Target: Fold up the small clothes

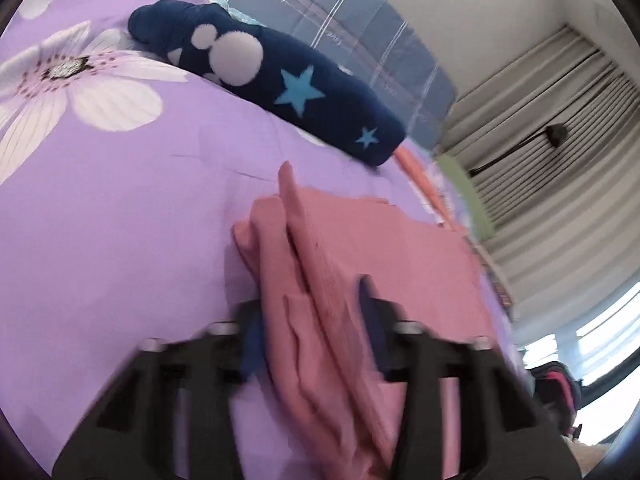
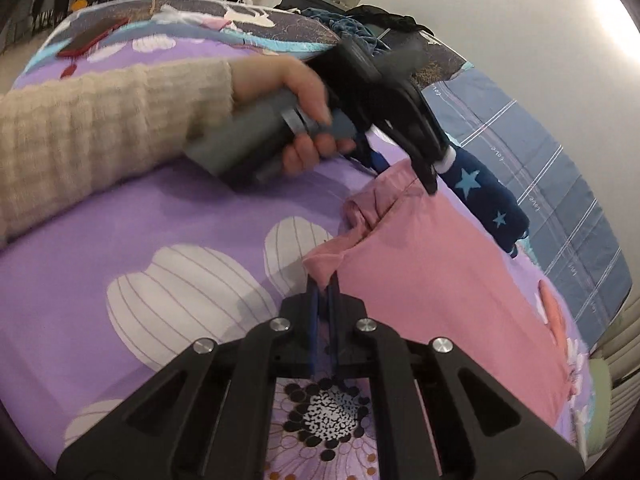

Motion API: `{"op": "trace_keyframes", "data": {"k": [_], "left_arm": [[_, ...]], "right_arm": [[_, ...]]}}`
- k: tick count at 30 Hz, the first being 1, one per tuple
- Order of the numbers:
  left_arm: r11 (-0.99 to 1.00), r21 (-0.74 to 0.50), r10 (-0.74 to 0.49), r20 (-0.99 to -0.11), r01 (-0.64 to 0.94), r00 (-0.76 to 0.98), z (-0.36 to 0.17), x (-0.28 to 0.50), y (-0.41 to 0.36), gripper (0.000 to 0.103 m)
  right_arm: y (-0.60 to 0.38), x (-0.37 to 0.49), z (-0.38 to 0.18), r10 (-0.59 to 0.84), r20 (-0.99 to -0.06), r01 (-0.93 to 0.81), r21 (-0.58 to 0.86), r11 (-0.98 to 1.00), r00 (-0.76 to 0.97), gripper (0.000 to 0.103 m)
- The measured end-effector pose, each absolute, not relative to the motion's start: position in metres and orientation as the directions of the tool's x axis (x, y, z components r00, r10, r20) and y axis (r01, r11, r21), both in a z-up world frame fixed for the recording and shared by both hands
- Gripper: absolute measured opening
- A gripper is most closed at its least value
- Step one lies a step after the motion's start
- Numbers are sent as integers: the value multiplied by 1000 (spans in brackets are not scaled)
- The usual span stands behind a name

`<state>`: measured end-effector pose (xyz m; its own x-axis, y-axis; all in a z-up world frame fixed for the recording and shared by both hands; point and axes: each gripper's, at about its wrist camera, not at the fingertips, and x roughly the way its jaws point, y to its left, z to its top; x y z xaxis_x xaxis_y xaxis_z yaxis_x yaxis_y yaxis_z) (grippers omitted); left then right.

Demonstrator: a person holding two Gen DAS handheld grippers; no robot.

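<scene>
Both grippers are clamped on the same pink garment [image 2: 440,280], which lies spread on a purple floral bedsheet [image 1: 120,220]. Right gripper [image 2: 324,280] pinches a bunched corner of the cloth between nearly closed jaws, the rest of the garment stretching away ahead and to its right. Left gripper [image 1: 312,312] bites a gathered fold at the opposite corner – in the right wrist view it [image 2: 404,168] comes in from above, held by a hand [image 2: 296,120] in a beige knitted sleeve [image 2: 100,128]. Just beyond the garment, ahead of the left gripper, lies a navy plush item with blue stars [image 1: 280,88], touching the garment's far edge or close to it. Behind that – a blue-grey checked quilt [image 1: 340,20]. Far off, beyond the left hand, a red-cased phone [image 2: 92,40] rests on the bed.
</scene>
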<state>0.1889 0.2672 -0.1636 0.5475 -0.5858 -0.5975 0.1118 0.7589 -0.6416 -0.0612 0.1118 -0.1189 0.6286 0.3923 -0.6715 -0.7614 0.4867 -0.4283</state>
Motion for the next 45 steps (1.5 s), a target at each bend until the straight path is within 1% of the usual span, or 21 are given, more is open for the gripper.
{"op": "trace_keyframes", "data": {"k": [1, 4, 5, 7, 9, 12, 13, 14, 16, 18, 21, 22, 24, 30, 32, 35, 38, 40, 41, 43, 45], "left_arm": [[762, -642, -576, -616, 81, 537, -163, 197, 264, 7], [735, -668, -594, -552, 116, 586, -152, 198, 266, 7], [736, -667, -591, -550, 115, 590, -153, 196, 267, 7], [766, -639, -556, -603, 71, 572, -171, 195, 268, 8], [727, -683, -586, -558, 76, 587, -177, 190, 275, 8], [747, -660, -563, -560, 84, 608, -171, 187, 275, 8], [749, -657, -560, -563, 83, 608, -171, 187, 275, 9], [746, -660, -563, -559, 84, 609, -171, 187, 275, 9], [742, -665, -563, -548, 86, 618, -170, 184, 278, 13], [741, -667, -561, -549, 80, 619, -171, 183, 280, 17], [736, -671, -569, -545, 86, 616, -172, 183, 281, 19], [742, -664, -567, -547, 93, 615, -171, 182, 280, 23], [755, -647, -560, -554, 104, 616, -170, 182, 276, 26], [773, -625, -549, -570, 111, 611, -171, 183, 270, 27], [763, -637, -557, -563, 109, 611, -172, 183, 272, 27], [752, -650, -567, -554, 108, 609, -173, 183, 273, 27], [734, -672, -582, -545, 101, 604, -175, 192, 271, 27], [744, -664, -563, -562, 75, 606, -176, 205, 266, 25], [765, -641, -540, -583, 64, 607, -176, 208, 263, 18], [782, -619, -523, -595, 66, 610, -173, 208, 259, 10], [790, -608, -518, -595, 77, 615, -168, 204, 258, 10]], "right_arm": [[111, -59, -115, 401, -675, -766, -408, 497, 619, 4], [109, -56, -108, 411, -671, -764, -386, 517, 617, 4], [109, -54, -111, 409, -677, -767, -381, 516, 612, 4], [111, -52, -127, 381, -710, -778, -380, 500, 592, 4], [111, -55, -133, 368, -716, -777, -390, 494, 593, 4], [102, -56, -120, 405, -705, -783, -354, 512, 583, 5], [97, -55, -116, 413, -711, -788, -329, 520, 569, 8], [93, -55, -114, 414, -714, -790, -320, 523, 564, 21], [86, -60, -114, 397, -699, -771, -358, 527, 595, 39], [84, -65, -121, 364, -698, -759, -405, 510, 616, 40], [91, -63, -132, 328, -716, -760, -429, 489, 616, 41], [97, -64, -136, 318, -710, -752, -452, 479, 629, 41], [106, -63, -140, 307, -688, -734, -493, 466, 657, 42], [140, -59, -155, 209, -596, -617, -642, 455, 775, 43], [143, -59, -153, 180, -596, -600, -646, 471, 783, 43], [135, -54, -146, 158, -644, -614, -582, 533, 748, 44], [137, -50, -148, 150, -636, -602, -590, 538, 757, 47], [145, -44, -152, 152, -612, -586, -611, 532, 776, 45], [149, -41, -153, 159, -611, -589, -610, 530, 775, 30], [153, -33, -154, 172, -654, -628, -568, 532, 737, 5], [145, -30, -145, 200, -664, -636, -516, 574, 720, 4]]}}
